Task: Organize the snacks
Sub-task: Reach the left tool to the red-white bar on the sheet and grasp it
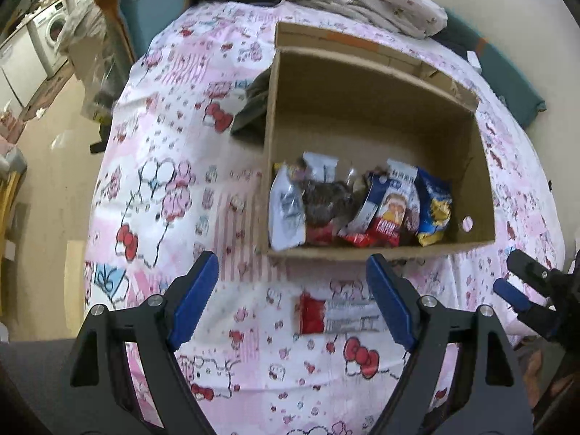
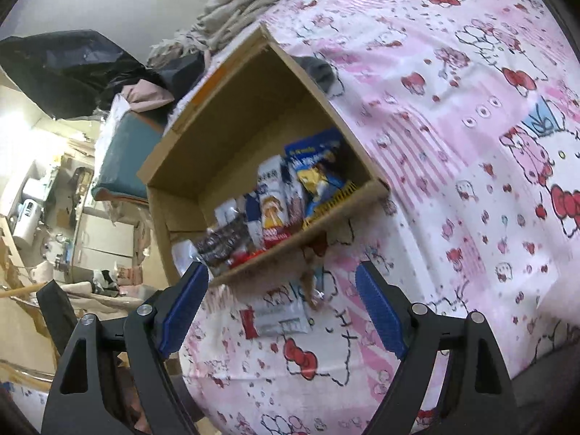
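Left wrist view: left gripper jaws spread wide, empty, above snack packet.

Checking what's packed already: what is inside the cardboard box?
Inside the cardboard box, several snack packets stand along its near wall; the floor behind them is bare cardboard. Anything underneath the packets is hidden.

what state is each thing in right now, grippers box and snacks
left gripper: open, holding nothing
right gripper: open, holding nothing
cardboard box: open on the bedsheet, partly filled
snack packets in the box: standing packed along the near wall
red and white packet: lying flat on the bedsheet, outside the box
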A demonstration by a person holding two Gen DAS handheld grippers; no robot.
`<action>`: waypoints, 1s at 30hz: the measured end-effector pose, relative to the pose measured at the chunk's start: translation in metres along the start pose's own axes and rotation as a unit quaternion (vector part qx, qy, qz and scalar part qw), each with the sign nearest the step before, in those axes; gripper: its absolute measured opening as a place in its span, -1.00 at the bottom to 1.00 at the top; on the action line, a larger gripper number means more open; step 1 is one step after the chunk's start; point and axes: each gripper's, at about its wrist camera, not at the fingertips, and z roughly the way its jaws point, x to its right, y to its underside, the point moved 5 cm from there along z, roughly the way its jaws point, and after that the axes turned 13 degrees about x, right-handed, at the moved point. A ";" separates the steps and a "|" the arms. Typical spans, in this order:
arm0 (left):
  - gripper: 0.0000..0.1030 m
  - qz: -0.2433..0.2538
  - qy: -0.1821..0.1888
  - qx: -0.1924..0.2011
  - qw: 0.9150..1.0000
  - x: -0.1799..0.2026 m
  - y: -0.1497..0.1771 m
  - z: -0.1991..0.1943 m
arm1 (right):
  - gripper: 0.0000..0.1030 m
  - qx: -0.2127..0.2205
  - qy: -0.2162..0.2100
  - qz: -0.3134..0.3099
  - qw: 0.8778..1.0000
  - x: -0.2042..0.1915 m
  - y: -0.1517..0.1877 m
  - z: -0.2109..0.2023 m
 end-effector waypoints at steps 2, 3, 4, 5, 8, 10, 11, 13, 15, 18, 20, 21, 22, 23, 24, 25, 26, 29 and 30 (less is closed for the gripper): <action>0.57 -0.005 -0.002 -0.008 1.000 -0.002 0.007 0.001 | 0.68 -0.001 0.008 -0.004 1.000 0.002 0.003 0.001; 0.57 -0.010 -0.004 -0.014 1.000 -0.003 0.011 0.003 | 0.68 -0.003 0.011 -0.005 1.000 0.002 0.004 0.001; 0.57 -0.017 -0.006 -0.020 1.000 -0.005 0.016 0.004 | 0.68 -0.005 0.014 -0.005 1.000 0.004 0.005 0.003; 0.57 -0.021 -0.006 -0.024 0.999 -0.005 0.019 0.005 | 0.68 -0.007 0.016 -0.003 1.000 0.006 0.006 0.004; 0.57 -0.035 -0.008 -0.041 0.998 -0.006 0.030 0.011 | 0.68 -0.013 0.019 0.006 1.000 0.010 0.006 0.007; 0.57 -0.041 -0.009 -0.049 0.998 -0.006 0.034 0.014 | 0.68 -0.013 0.024 0.011 1.000 0.013 0.006 0.008; 0.57 -0.043 -0.009 -0.052 0.998 -0.005 0.037 0.015 | 0.68 -0.014 0.026 0.014 0.999 0.014 0.006 0.009; 0.57 -0.046 -0.011 -0.057 0.997 -0.005 0.040 0.018 | 0.68 -0.015 0.028 0.021 0.999 0.017 0.006 0.011; 0.57 -0.056 -0.009 -0.063 0.996 -0.005 0.044 0.021 | 0.68 -0.017 0.032 0.027 0.999 0.020 0.006 0.012; 0.57 -0.083 0.006 -0.084 0.993 -0.004 0.053 0.028 | 0.68 -0.021 0.033 0.036 0.999 0.023 0.006 0.014; 0.57 -0.099 0.013 -0.094 0.991 -0.004 0.058 0.032 | 0.68 -0.022 0.033 0.040 0.998 0.024 0.006 0.015; 0.57 -0.106 0.012 -0.093 0.990 -0.004 0.059 0.033 | 0.68 -0.023 0.034 0.041 0.998 0.025 0.006 0.015; 0.57 -0.108 0.008 -0.092 0.990 -0.005 0.060 0.034 | 0.68 -0.024 0.038 0.041 0.998 0.026 0.006 0.015; 0.57 -0.110 0.004 -0.090 0.990 -0.005 0.060 0.035 | 0.68 -0.023 0.041 0.042 0.998 0.026 0.006 0.014; 0.57 -0.112 0.000 -0.089 0.990 -0.007 0.060 0.037 | 0.68 -0.023 0.044 0.043 0.998 0.028 0.006 0.014; 0.56 -0.113 -0.005 -0.091 0.989 -0.008 0.060 0.039 | 0.68 -0.023 0.046 0.046 0.998 0.029 0.006 0.014; 0.55 -0.117 -0.009 -0.092 0.989 -0.010 0.061 0.041 | 0.68 -0.024 0.049 0.050 0.997 0.031 0.005 0.014; 0.49 -0.120 -0.009 -0.099 0.988 -0.006 0.065 0.046 | 0.68 -0.027 0.050 0.057 0.997 0.034 0.006 0.015; 0.47 -0.115 -0.006 -0.104 0.988 -0.002 0.067 0.050 | 0.68 -0.029 0.051 0.056 0.997 0.034 0.006 0.015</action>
